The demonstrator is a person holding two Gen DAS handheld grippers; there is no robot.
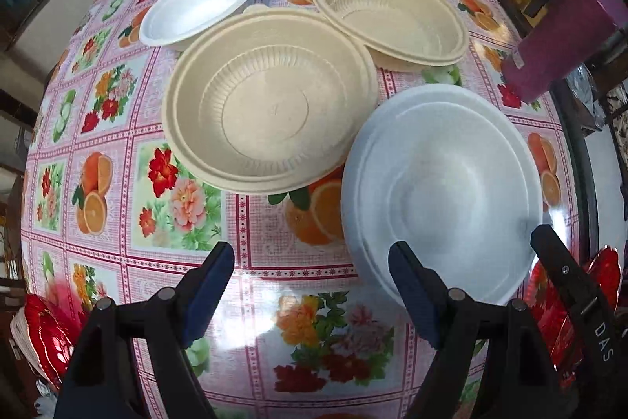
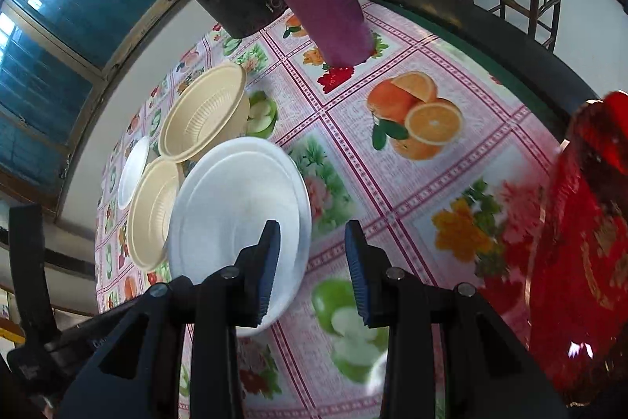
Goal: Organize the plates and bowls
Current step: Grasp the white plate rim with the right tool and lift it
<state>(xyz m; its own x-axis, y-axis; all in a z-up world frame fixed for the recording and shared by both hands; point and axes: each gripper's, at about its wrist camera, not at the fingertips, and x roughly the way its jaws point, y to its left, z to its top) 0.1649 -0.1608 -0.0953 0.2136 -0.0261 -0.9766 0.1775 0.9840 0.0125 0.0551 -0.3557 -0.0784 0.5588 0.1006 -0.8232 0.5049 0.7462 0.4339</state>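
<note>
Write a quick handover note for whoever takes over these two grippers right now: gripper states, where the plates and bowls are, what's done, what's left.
Left gripper: open, empty, above the tablecloth beside the white plate stack.
Right gripper: part open, holding nothing, at the near edge of that stack.
Two white plates look stacked already. A small white dish lies alone at the far side.
Two beige bowls sit apart, rims overlapping, not nested.
Left: nest the beige bowls, then place the small white dish.
</note>
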